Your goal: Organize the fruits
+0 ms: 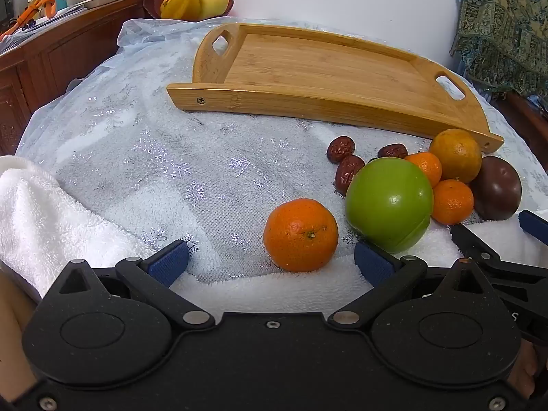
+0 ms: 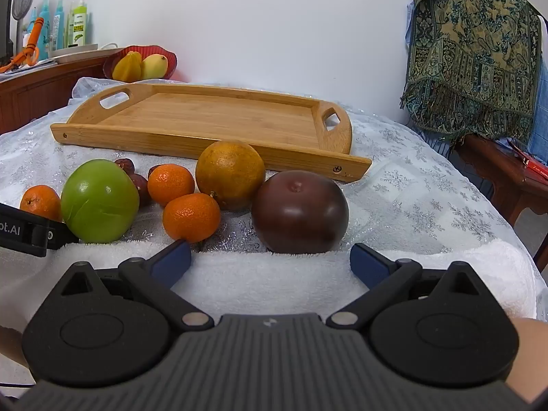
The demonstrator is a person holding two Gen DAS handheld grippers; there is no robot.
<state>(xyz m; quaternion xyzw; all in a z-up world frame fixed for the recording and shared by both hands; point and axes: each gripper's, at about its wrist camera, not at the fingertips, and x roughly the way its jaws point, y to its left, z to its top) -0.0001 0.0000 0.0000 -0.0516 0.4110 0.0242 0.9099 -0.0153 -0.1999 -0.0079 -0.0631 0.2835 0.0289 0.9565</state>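
A bamboo tray (image 1: 318, 65) (image 2: 205, 113) lies empty at the back of the table. In front of it sits a cluster of fruit: a green apple (image 1: 388, 203) (image 2: 99, 200), a small mandarin (image 1: 300, 234) (image 2: 41, 202), two more mandarins (image 2: 191, 217) (image 2: 170, 179), a dull orange (image 1: 455, 155) (image 2: 230, 173), a dark purple fruit (image 1: 498, 187) (image 2: 299, 211) and red dates (image 1: 347, 167). My left gripper (image 1: 272, 258) is open, just short of the small mandarin. My right gripper (image 2: 270, 262) is open, just short of the purple fruit.
A white towel (image 1: 37, 219) (image 2: 274, 284) lies along the table's near edge over a snowflake cloth. A red bowl of yellow fruit (image 1: 191, 0) (image 2: 140, 63) stands on a wooden sideboard at the back left. A patterned cloth (image 2: 472, 54) hangs at the right.
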